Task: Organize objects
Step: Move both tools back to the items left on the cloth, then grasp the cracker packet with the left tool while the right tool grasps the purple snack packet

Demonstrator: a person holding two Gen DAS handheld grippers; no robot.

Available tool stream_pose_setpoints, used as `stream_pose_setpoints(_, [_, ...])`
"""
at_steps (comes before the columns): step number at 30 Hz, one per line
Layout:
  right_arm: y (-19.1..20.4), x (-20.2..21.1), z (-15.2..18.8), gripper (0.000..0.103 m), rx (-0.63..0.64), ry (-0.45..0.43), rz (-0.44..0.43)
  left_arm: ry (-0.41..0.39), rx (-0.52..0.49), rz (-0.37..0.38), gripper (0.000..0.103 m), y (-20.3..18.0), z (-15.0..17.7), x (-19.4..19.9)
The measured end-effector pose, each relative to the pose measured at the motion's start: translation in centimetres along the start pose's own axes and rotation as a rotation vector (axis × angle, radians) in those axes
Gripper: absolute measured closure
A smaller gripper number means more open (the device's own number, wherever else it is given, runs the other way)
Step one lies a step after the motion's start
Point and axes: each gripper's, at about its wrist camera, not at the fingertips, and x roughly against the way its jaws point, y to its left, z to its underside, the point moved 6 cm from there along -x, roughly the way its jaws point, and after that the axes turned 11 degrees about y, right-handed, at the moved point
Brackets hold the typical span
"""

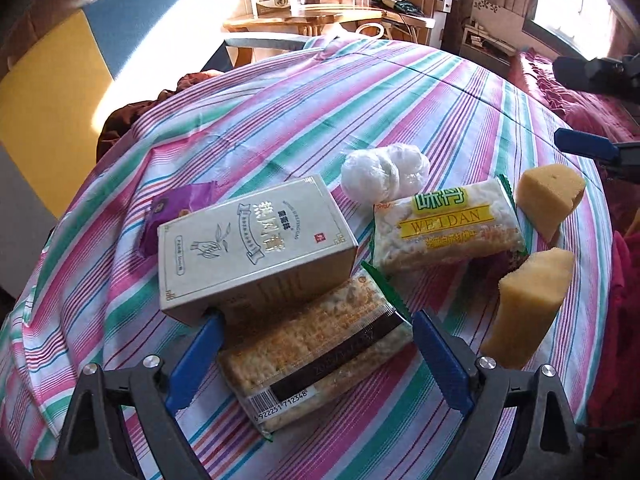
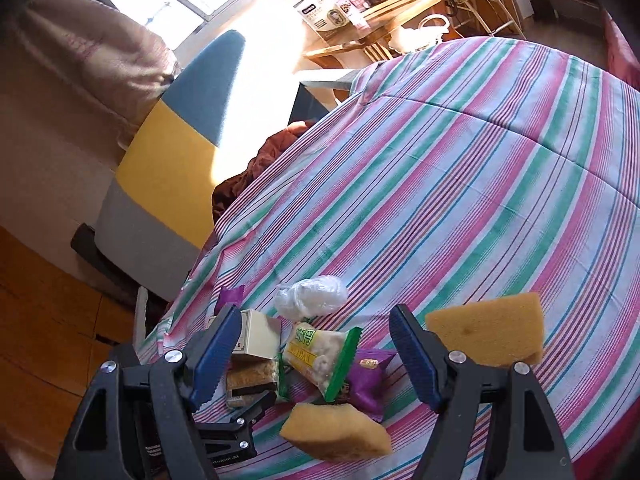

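On the striped cloth [image 1: 420, 96] lie a beige box [image 1: 252, 240], two Weidan snack packs [image 1: 444, 228] [image 1: 320, 356], a white plastic wad [image 1: 384, 172], a purple packet [image 1: 176, 208] and two yellow sponge pieces [image 1: 550, 196] [image 1: 528, 304]. My left gripper [image 1: 316, 360] is open, its jaws on either side of the near snack pack. My right gripper [image 2: 312, 356] is open above the pile, with the green snack pack [image 2: 320, 352], a purple packet [image 2: 368, 380] and a sponge [image 2: 336, 432] between its jaws and another sponge [image 2: 488, 324] to its right. The left gripper's body [image 2: 232, 436] shows there at lower left.
The cloth [image 2: 460, 160] stretches far beyond the pile. A yellow and blue chair [image 2: 188, 128] stands left of the table. A brown garment [image 1: 120, 120] hangs at the left edge. A wooden table [image 1: 312, 16] with boxes stands behind. The right gripper [image 1: 592, 148] reaches in at right.
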Motion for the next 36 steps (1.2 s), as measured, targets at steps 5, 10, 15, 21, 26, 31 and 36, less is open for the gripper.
stream_pose_setpoints(5, [-0.1, -0.4, 0.0, 0.026, -0.004, 0.014, 0.005, 0.059, -0.003, 0.091, 0.012, -1.2, 2.4, -1.1])
stream_pose_setpoints(10, [-0.8, 0.6, -0.5, 0.026, -0.031, -0.029, 0.0, 0.066, 0.006, 0.191, 0.018, -3.2, 5.8, 1.2])
stream_pose_setpoints(15, [-1.4, 0.8, -0.7, 0.026, -0.057, -0.043, -0.003, 0.002, 0.08, 0.2, 0.019, -2.8, 6.0, 3.9])
stream_pose_setpoints(21, [-1.0, 0.5, -0.6, 0.025, -0.039, -0.028, 0.002, 0.013, 0.116, 0.124, 0.019, -2.3, 3.4, 2.7])
stream_pose_setpoints(26, [-1.0, 0.0, -0.4, 0.025, -0.028, -0.002, 0.007, 0.08, 0.118, 0.095, 0.031, -3.2, 2.9, 0.1])
stream_pose_setpoints(31, [0.1, -0.4, 0.1, 0.025, 0.033, 0.018, 0.013, 0.048, 0.256, 0.087, 0.056, -2.0, 5.0, 0.6])
stream_pose_setpoints(36, [2.2, -1.5, 1.2, 0.025, 0.141, 0.07, 0.021, 0.033, 0.396, 0.07, 0.056, -2.0, 9.9, 2.5])
